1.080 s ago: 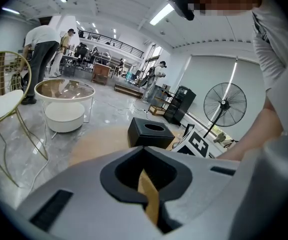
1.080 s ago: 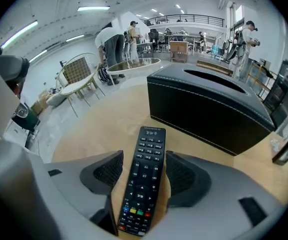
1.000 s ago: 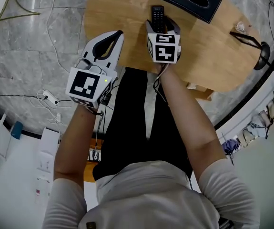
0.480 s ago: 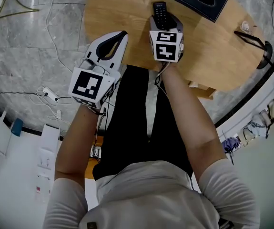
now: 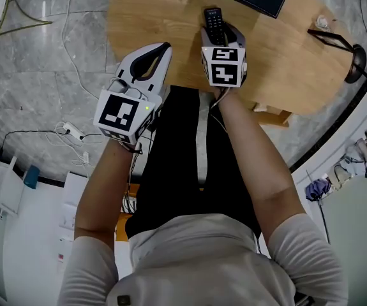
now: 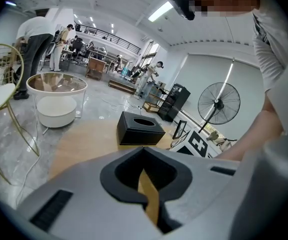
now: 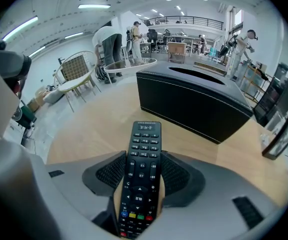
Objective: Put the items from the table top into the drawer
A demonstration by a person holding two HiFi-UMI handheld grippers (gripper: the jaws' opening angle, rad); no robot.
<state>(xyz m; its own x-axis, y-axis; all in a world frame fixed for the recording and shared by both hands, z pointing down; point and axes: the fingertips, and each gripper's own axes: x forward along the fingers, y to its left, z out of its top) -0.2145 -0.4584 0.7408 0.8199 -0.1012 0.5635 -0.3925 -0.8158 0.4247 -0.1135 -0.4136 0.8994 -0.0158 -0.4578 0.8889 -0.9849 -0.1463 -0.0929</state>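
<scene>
R hand-held gripper [image 5: 221,37], jaws just closing, tight on remote [image 7: 143,156] nr table [image 5: 151,18] edge; L hand-held gripper [image 5: 163,48] shut.

We are looking at a matt pale-wood worktop [image 5: 157,24], a black plastic remote [image 7: 141,174], and a matt black tissue box [image 7: 194,104] at twelve o'clock.

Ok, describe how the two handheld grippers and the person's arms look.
The left gripper and right gripper are white moulded shells with black pads lining the jaws. Each carries a white cube with black square markers and a small green light. Thin cables trail near both wrists. The person wears a pale short-sleeved top, forearms bare.
</scene>
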